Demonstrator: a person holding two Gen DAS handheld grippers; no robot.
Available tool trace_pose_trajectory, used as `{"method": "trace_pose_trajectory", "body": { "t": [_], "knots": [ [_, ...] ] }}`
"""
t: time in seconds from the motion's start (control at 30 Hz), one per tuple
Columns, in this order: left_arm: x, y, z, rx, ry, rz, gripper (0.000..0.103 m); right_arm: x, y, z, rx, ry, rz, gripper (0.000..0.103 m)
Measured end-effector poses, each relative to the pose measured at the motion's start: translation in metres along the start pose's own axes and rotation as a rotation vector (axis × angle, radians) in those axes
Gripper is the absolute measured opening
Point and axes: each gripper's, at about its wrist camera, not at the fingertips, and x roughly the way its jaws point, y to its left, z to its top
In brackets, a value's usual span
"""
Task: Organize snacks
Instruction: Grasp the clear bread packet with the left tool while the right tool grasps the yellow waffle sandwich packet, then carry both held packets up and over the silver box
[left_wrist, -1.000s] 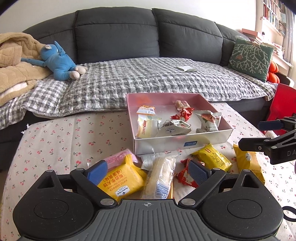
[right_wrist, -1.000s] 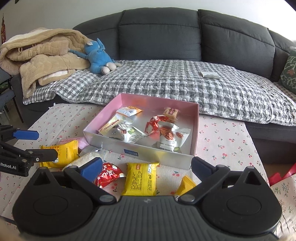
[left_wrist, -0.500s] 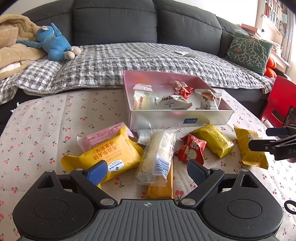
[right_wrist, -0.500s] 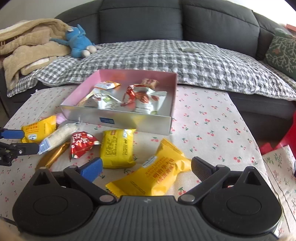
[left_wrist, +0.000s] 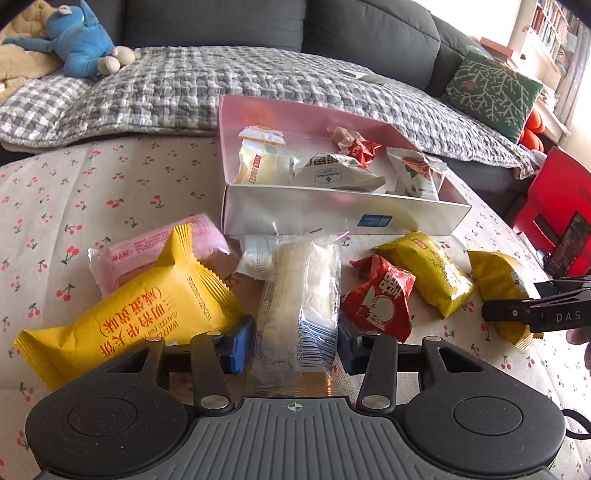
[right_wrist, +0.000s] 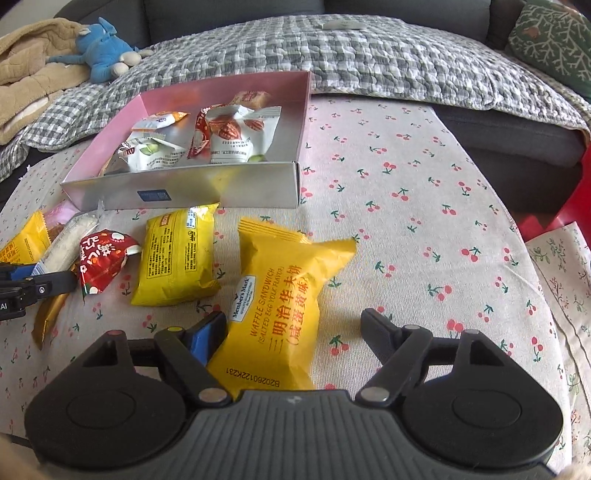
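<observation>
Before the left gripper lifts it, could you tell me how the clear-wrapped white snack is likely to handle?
The clear-wrapped white snack will probably crinkle and slip a little, since its film looks glossy. Long and narrow between the left gripper pads, it may droop at the far end. The pale contents look crumbly, so a hard squeeze might break them.

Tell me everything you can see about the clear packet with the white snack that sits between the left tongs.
The clear packet is a long, see-through plastic wrapper with a pale white, flaky-looking bar inside and a barcode printed near its close end. It lies flat on the cherry-print tablecloth, lengthwise toward the silver box, its far end by the box's front wall. It partly overlies a gold wrapper. The left tongs have just been closing around its near end; both blue pads sit at its sides.
</observation>
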Motion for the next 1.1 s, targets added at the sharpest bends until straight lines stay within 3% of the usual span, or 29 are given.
{"method": "trace_pose_trajectory", "body": {
  "t": [0.1, 0.23, 0.6, 1.1],
  "knots": [
    [-0.001, 0.002, 0.0, -0.028, -0.001, -0.003, 0.042, 0.0, 0.004, 0.0, -0.037, -0.008, -0.022, 0.069],
    [-0.005, 0.005, -0.002, -0.049, -0.001, 0.007, 0.037, -0.004, 0.007, 0.002, -0.06, -0.016, -0.007, 0.04],
    [-0.02, 0.006, -0.01, -0.066, 0.031, 0.023, 0.034, -0.009, 0.01, 0.007, -0.066, -0.019, -0.008, 0.037],
    [-0.044, 0.006, -0.014, -0.114, 0.046, -0.011, 0.033, -0.035, 0.035, 0.022, -0.103, -0.097, 0.099, 0.037]
  ]
}}
